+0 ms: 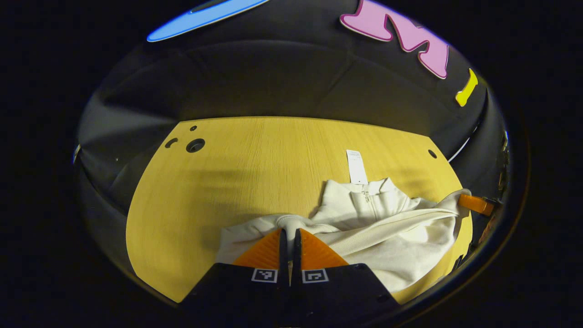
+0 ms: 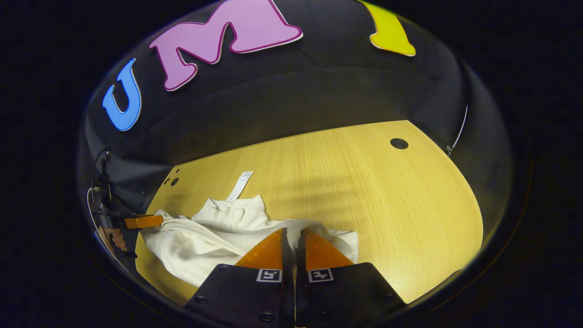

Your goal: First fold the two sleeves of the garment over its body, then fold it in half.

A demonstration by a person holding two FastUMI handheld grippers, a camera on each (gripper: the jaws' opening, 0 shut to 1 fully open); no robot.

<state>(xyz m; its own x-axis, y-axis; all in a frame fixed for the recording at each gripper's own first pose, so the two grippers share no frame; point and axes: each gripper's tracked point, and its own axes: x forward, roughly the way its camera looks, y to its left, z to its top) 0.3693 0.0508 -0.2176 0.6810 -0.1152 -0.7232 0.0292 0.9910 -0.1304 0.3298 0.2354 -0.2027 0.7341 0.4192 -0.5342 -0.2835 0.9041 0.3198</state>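
A cream garment [image 1: 378, 223] lies bunched at the desk's [image 1: 255, 155] near edge. The left gripper [image 1: 290, 234] and right gripper [image 2: 294, 234], each nearly closed, pinch folds of its fabric.

left gripper view: low, close | right gripper view: likewise | shared: garment [image 1: 387, 228], table [image 1: 255, 155]

The worktop [image 1: 255, 168] looks like pale wood or wood-look laminate, smooth with a fine straight grain and a soft satin sheen. The garment [image 1: 401, 237] is thick, matt knit cloth, soft and creased, with a ribbed collar and a small metal-looking zip pull at the neck. Its hang tag [image 1: 356, 166] looks like flat, smooth paper or card. The fingers [image 1: 266, 253] have ridged, matt faces.
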